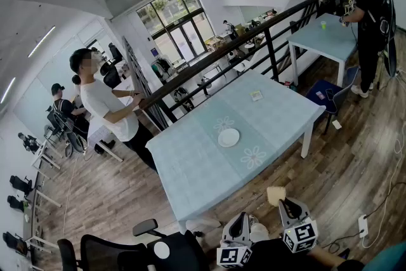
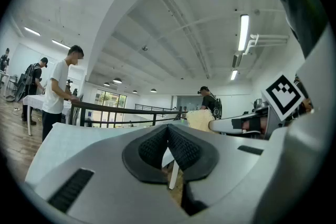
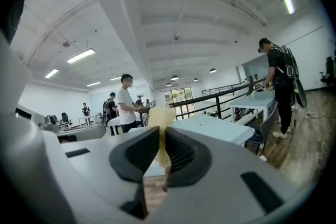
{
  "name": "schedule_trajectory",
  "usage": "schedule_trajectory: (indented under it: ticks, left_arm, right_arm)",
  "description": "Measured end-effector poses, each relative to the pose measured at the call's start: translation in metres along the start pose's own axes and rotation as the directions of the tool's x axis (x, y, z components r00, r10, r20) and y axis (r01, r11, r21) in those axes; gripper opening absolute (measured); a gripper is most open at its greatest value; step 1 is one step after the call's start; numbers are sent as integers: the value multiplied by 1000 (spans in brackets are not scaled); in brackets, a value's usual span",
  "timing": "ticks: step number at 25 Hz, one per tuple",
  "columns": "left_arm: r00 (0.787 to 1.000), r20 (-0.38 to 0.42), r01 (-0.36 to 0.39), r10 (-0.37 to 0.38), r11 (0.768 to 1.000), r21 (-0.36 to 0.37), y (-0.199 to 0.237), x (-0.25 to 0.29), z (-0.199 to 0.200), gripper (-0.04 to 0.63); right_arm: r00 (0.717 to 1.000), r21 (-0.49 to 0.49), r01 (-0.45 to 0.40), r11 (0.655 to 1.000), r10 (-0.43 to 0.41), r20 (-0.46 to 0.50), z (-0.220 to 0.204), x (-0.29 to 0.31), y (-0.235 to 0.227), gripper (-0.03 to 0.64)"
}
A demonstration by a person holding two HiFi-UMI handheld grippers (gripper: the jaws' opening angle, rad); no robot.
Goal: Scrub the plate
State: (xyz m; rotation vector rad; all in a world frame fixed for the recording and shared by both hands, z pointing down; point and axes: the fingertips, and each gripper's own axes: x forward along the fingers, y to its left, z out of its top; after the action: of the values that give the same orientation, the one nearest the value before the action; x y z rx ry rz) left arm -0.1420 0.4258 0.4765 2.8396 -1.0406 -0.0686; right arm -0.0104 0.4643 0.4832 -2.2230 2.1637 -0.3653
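**Two grippers, one sponge, one plate**

We are holding the right gripper (image 3: 159,136) clamped on a yellow sponge (image 3: 160,115), as its own view is showing. The left gripper (image 2: 168,131) is showing its jaws pressed together on nothing. Only the head view is giving us the white plate (image 1: 229,137), lying on the pale table (image 1: 190,168) well ahead of both grippers, apart from the sponge.

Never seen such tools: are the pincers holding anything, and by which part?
The right gripper pinches a yellow sponge by its lower part, the top poking past the jaws. The left gripper is shut, empty.
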Motion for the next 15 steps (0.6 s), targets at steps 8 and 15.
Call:
schedule_trajectory:
  ticks: [8,15]
  left_arm:
    - [1000,-21,-17,16,1000,-11,5,-3,-7,11]
    - [999,-34,-11,9,999,-35,4,-5,-17,11]
  right_arm:
    - [1000,14,-4,1000,4,-18,-10,2,3,43]
    - [999,18,0,1000,1,-50,-19,1,2,43]
